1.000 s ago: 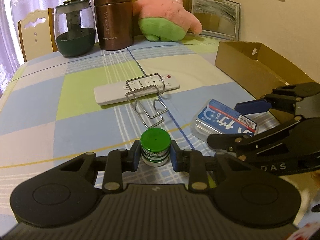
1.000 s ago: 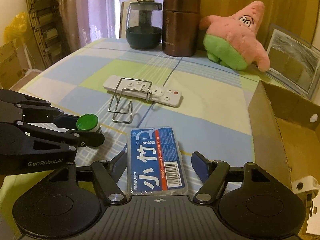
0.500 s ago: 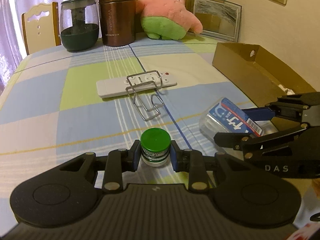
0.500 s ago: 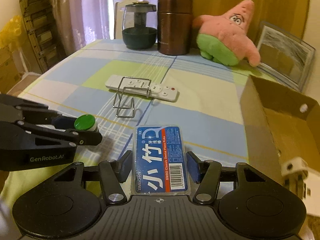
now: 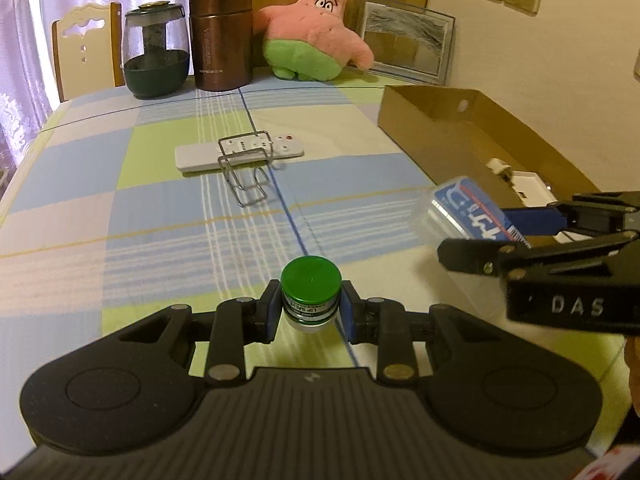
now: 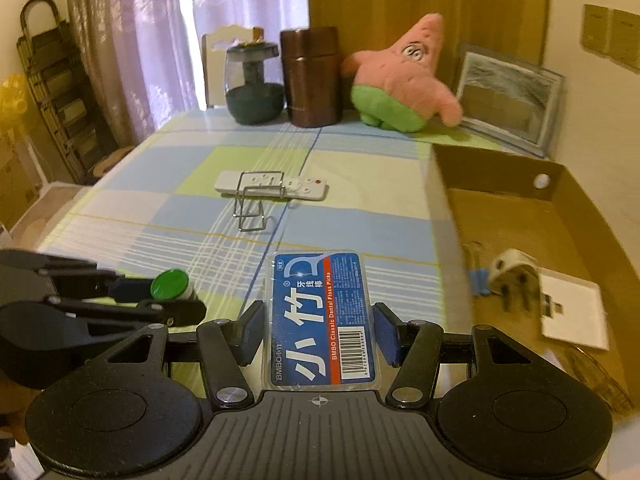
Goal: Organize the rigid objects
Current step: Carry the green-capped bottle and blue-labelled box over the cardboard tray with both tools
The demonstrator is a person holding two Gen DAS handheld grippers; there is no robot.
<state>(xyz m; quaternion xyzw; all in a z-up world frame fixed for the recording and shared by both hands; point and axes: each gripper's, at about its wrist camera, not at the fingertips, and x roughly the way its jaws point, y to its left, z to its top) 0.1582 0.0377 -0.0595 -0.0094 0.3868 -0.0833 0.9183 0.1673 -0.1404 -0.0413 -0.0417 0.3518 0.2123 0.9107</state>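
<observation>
The left gripper clamped a small white lip-salve jar with a green lid, lifted clear of the checked tablecloth. To its right, the right gripper gripped a flat, clear floss-pick box with a blue label, having just closed on it. Right of that sat the cardboard box, already holding a white plug and card. Ahead, a remote and wire holder were not yet tidied away.

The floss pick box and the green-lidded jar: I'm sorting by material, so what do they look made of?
Floss pick box: apparently clear glossy plastic; see-through edges around a blue label. Green-lidded jar: smooth shiny lid, probably plastic; the pale body could be plastic or glass.
</observation>
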